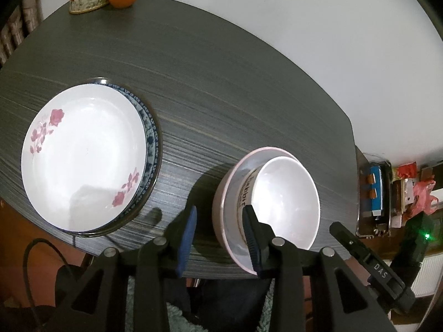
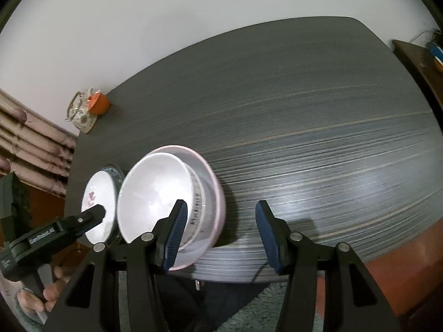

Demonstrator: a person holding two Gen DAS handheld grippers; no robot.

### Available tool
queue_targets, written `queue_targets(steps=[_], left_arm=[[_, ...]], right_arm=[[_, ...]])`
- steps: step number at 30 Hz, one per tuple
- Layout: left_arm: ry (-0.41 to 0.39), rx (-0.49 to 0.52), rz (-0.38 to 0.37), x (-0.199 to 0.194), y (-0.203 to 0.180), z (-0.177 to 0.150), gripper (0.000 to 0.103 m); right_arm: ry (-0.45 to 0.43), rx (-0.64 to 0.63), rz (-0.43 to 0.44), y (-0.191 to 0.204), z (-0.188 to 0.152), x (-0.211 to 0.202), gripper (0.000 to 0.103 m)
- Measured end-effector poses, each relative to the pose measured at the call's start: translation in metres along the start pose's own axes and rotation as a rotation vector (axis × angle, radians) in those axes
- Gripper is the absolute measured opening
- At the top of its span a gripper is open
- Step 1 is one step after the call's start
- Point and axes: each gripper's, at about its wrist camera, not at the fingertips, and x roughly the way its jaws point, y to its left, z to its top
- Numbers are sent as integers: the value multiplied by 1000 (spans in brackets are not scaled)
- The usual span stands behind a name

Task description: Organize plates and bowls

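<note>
Bowls: a white bowl (image 1: pixel 288 202) sits nested in a pink bowl (image 1: pixel 221 210), lower centre of the left wrist view, near the front edge of the table (image 1: pixel 221 83).
Plates: a rose-printed white plate (image 1: pixel 83 155) lies on a blue-patterned plate (image 1: pixel 152 138), at the left of that view.
Left gripper (image 1: pixel 220 238): jaws apart, holding nothing — its right finger overlaps the bowls' rims; contact cannot be told.
Right gripper (image 2: pixel 218 235): jaws apart, empty, just right of the bowls.
Handling: glazed, stiff, likely slippery and breakable — best pinched across a rim wall.
Writing: black lettering on the white bowl's outer wall, too skewed to read; "DAS" on the other gripper in the left wrist view.
</note>
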Motion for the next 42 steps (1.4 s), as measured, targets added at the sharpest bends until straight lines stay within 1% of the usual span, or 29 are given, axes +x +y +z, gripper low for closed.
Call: queue_targets(steps=[5, 10, 14, 20, 24, 32, 38, 40, 42], left_arm=[[5, -16, -9, 5, 0, 1, 35], [-3, -28, -37, 8, 3, 2, 35], [7, -62, -45, 13, 9, 3, 35], [26, -74, -32, 19, 14, 6, 35], [43, -70, -11, 26, 12, 8, 35], [63, -63, 31, 40, 6, 11, 35], [81, -60, 43, 52, 0, 9, 35], [90, -63, 42, 55, 3, 10, 35], [96, -62, 43, 58, 3, 11, 35]], right_arm=[[25, 5, -20, -7, -1, 10, 49], [62, 42, 7, -17, 1, 22, 49], [88, 68, 40, -20, 1, 29, 50], [105, 46, 24, -14, -1, 35, 50], [105, 29, 17, -8, -1, 37, 52], [119, 15, -27, -6, 2, 45, 52], [138, 15, -35, -3, 5, 53, 46], [142, 10, -46, -4, 6, 55, 41], [149, 11, -49, -4, 6, 57, 39]])
